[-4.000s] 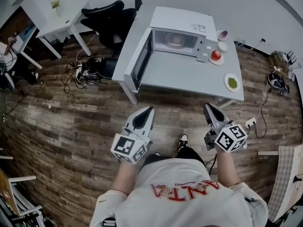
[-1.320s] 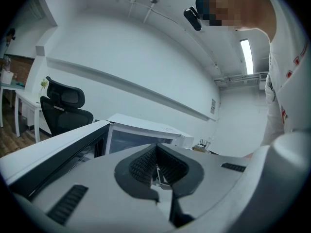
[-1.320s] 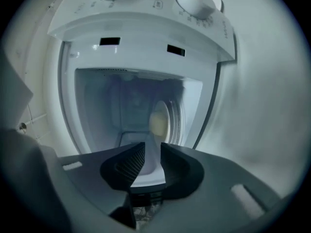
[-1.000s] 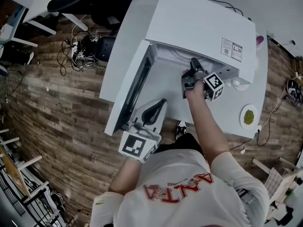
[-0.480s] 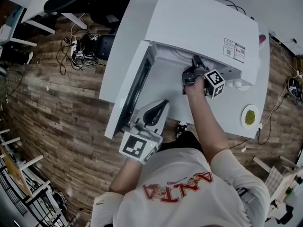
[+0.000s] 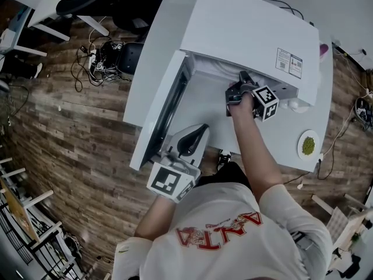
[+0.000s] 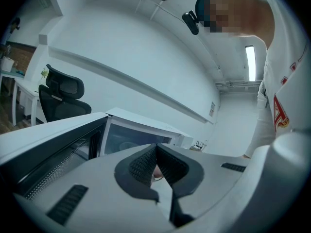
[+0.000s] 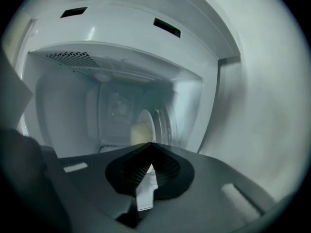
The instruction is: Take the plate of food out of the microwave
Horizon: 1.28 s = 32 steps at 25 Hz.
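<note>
— Inside the microwave [image 6: 250,34], which stands at the back edge of the tabletop [image 6: 274,147], where is the right gripper [image 6: 243,77]?

— Reached in through the opening, arm stretched over the tabletop. Its jaws are clenched, and a pale sliver of the plate's near rim shows between the pads, so it is grasping the plate [image 8: 147,116].

— And where does the plate sit?

— Deep in the cavity, lying against the glass turntable [image 8: 164,125], with a pale yellowish lump of food [image 8: 139,132] on it. The right gripper view is rolled on its side, so the plate looks as if it stands on edge. A perforated vent [image 8: 68,58] shows on one cavity wall.

— What about the door?

— The door [image 6: 166,107] hangs wide open, swung out past the front left corner of the tabletop.

— And the left gripper?

— The left gripper [image 6: 195,136] is held low at the tabletop's front edge, just beside the free end of the door and well apart from the plate. Its jaws are pressed together with nothing between them, pointing up towards the microwave.

— Anything else on the tabletop?

— A small dish [image 6: 301,137] with green food [image 6: 308,144] sits near the front right corner, well apart from both grippers. Beyond the left edge, an office chair [image 6: 99,2] and a tangle of cables [image 6: 96,57] are on the wooden floor [image 6: 70,133].
</note>
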Each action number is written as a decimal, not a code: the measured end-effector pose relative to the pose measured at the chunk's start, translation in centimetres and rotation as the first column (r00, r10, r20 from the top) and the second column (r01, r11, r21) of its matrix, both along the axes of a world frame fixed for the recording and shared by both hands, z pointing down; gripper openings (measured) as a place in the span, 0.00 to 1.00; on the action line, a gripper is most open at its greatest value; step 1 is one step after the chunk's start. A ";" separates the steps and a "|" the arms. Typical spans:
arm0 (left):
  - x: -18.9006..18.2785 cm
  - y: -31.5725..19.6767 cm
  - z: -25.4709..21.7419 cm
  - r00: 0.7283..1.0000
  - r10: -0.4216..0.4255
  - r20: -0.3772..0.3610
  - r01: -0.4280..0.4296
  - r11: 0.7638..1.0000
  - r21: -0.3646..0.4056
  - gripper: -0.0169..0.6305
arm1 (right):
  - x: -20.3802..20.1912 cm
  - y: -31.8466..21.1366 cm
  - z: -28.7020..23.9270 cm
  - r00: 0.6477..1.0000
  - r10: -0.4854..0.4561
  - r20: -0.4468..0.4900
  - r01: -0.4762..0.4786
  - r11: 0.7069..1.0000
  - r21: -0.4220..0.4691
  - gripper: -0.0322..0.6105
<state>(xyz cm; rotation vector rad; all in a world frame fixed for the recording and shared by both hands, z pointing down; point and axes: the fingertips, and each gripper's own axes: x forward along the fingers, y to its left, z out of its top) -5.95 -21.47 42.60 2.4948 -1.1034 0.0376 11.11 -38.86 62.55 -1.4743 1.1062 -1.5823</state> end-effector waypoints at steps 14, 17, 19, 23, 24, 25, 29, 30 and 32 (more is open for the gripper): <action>0.3 0.4 -0.2 1.000 0.010 -0.014 -0.010 1.000 -0.002 0.04 | 0.3 -0.5 -0.6 0.998 -0.010 -0.060 0.008 0.999 -0.040 0.16; 0.2 0.2 -0.3 1.000 0.009 -0.018 -0.009 1.000 -0.001 0.04 | 0.3 -0.8 -0.6 0.998 -0.007 -0.061 0.004 0.999 -0.054 0.17; 0.1 0.1 -0.5 1.000 0.010 -0.025 -0.010 1.000 0.001 0.04 | 0.3 -0.9 -0.6 0.998 -0.002 -0.058 -0.002 0.998 -0.062 0.18; 0.1 0.0 -0.6 0.999 0.010 -0.033 -0.010 1.000 0.002 0.04 | 0.4 -1.1 -0.5 0.999 0.016 -0.045 -0.019 0.997 -0.070 0.17; 0.1 0.0 -0.5 0.999 0.010 -0.033 -0.010 1.000 0.000 0.04 | 0.5 -1.0 -0.4 0.999 0.020 -0.044 -0.024 0.997 -0.078 0.17; 0.1 0.0 -0.4 0.999 0.010 -0.033 -0.010 1.000 -0.002 0.04 | 0.6 -1.0 -0.2 0.999 0.024 -0.042 -0.028 0.996 -0.087 0.17; 0.0 0.0 -0.2 0.999 0.009 -0.034 -0.009 1.000 -0.005 0.04 | 0.6 -0.7 0.4 0.999 0.022 -0.042 -0.026 0.994 -0.110 0.08; 0.0 0.0 -0.2 0.999 0.009 -0.034 -0.009 1.000 -0.004 0.04 | 0.7 -0.7 0.5 0.999 0.020 -0.041 -0.025 0.994 -0.108 0.08; 0.1 0.0 -0.2 0.999 0.008 -0.033 -0.008 1.000 -0.005 0.04 | 0.8 -0.7 0.5 0.999 0.018 -0.041 -0.022 0.995 -0.100 0.08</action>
